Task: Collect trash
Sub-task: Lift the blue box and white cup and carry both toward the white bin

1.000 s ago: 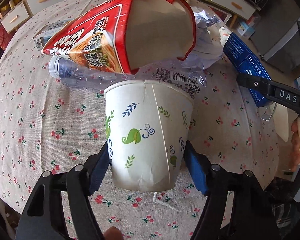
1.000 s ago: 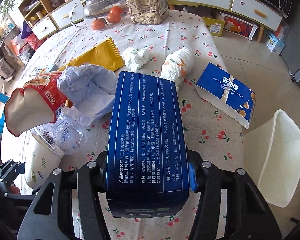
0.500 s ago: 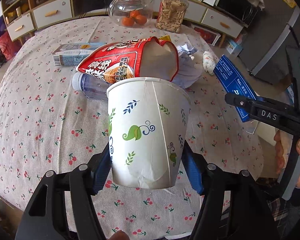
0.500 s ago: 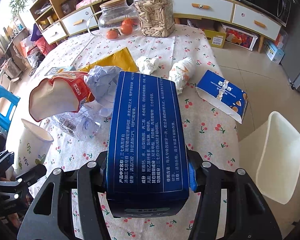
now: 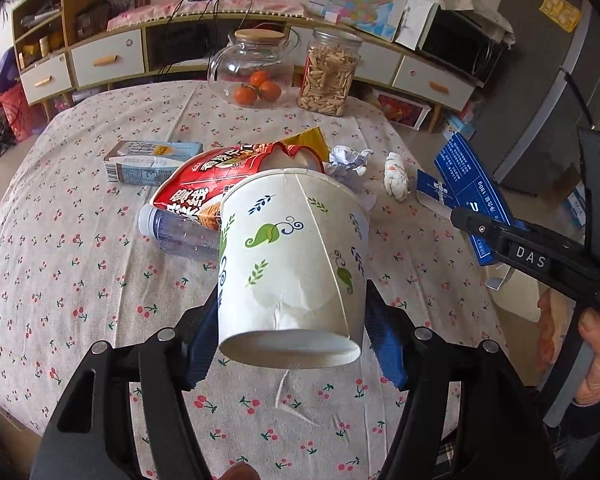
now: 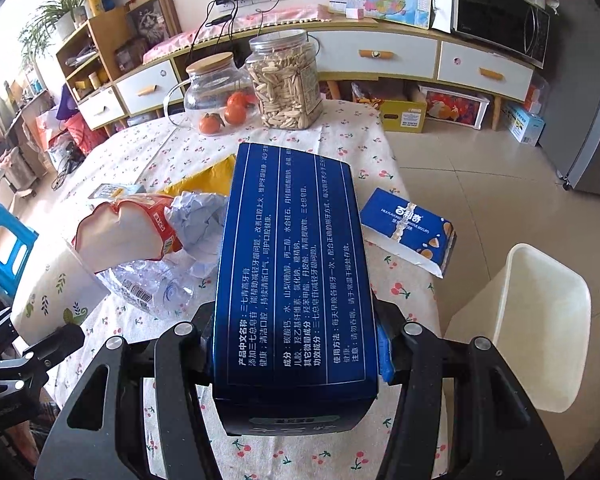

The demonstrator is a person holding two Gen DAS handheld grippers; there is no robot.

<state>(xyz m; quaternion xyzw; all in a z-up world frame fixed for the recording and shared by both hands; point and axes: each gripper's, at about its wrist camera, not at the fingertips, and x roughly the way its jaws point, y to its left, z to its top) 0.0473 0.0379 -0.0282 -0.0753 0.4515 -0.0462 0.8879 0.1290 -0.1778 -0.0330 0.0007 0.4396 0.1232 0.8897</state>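
- Cherry-print tablecloth (image 5: 72, 248) covers the round table, with a low drawer cabinet (image 6: 380, 56) along the wall behind it; both of your views take these in.
- Only your right view shows the cream waste bin (image 6: 540, 320) standing on the floor just beside the table edge, its mouth tipped toward the camera, and the blue biscuit box (image 6: 408, 228) lying at that edge.
- Only your left view shows the milk carton (image 5: 152, 160) fully, lying flat on the far side of the trash pile, and a crumpled tissue wad (image 5: 396, 176) near the right edge.
- Your right gripper (image 6: 296, 344) pinches the dark blue toothpaste box (image 6: 292, 264) at its near end; the box points forward, lifted above the cloth, and hides much of the table.
- Your left gripper (image 5: 288, 316) clamps the white paper cup (image 5: 292, 264) across its lower body, the cup tilted with base toward the camera and held off the table.
- Behind the cup lie a red snack bag (image 5: 220, 188), open-mouthed, resting on a clear plastic bottle (image 5: 180, 232), with crumpled paper (image 5: 348, 160) just beside.
- A glass jar of oranges (image 5: 256, 68) and a jar of seeds (image 5: 328, 76) stand at the far edge, well apart from the trash.
- Your right hand (image 5: 596, 356) wraps that gripper's handle at the frame's right margin.
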